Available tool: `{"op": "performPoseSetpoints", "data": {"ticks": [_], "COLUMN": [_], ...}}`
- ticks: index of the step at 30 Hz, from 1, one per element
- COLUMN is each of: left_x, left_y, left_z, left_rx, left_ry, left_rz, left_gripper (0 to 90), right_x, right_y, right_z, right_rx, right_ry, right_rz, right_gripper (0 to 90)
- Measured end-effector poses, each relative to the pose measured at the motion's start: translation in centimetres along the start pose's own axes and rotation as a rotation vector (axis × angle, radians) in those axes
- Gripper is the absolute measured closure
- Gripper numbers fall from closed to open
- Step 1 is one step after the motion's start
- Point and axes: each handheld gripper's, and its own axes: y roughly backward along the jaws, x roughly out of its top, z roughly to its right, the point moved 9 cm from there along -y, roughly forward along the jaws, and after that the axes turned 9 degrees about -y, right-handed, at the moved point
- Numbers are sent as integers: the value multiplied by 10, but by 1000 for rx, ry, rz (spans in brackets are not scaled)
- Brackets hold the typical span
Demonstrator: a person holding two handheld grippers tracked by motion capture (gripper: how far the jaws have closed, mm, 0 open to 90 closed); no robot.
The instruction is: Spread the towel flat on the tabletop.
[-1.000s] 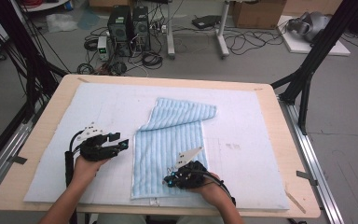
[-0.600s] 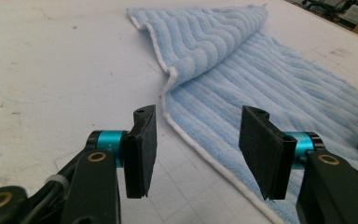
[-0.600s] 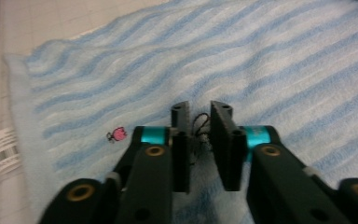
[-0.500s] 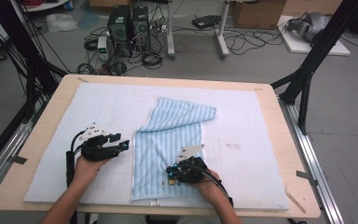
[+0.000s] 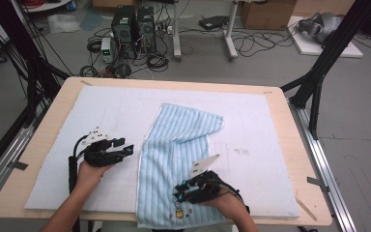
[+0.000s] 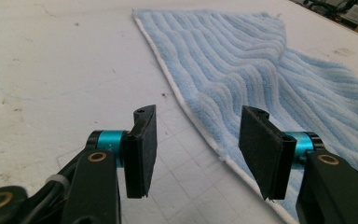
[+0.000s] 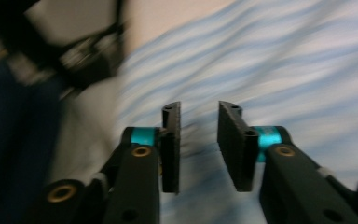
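Two grippers work our light blue ribbed terry towel (image 5: 178,159), lying lengthwise away from us on the pale foam mat (image 5: 270,159) over the wooden table (image 5: 72,84); cables clutter the floor beyond. Left gripper (image 6: 198,149): jaws wide, empty, towel's white hem just right. Right gripper (image 7: 198,149): jaws narrow, just opening, nothing between, towel beneath.

The right tongs (image 7: 199,147) had just been opening, their two black jaws a narrow gap apart with nothing between them. They hung over a blurred, blue-striped towel (image 7: 279,65). At upper left lay a strip of pale bench (image 7: 168,16), with dark blurred shapes beside it.
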Motion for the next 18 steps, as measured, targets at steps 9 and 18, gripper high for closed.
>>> {"op": "performPoseSetpoints", "data": {"ticks": [9, 18], "left_x": [-1, -2], "left_y": [-2, -1], "left_z": [2, 1], "left_rx": [1, 0], "left_ry": [-1, 1], "left_rz": [-8, -8], "left_gripper": [470, 469], "right_x": [-7, -16], "right_y": [52, 50], "right_z": [102, 93], "right_rx": [-606, -556], "right_ry": [-219, -190], "right_rz": [160, 62], "right_gripper": [651, 874]}}
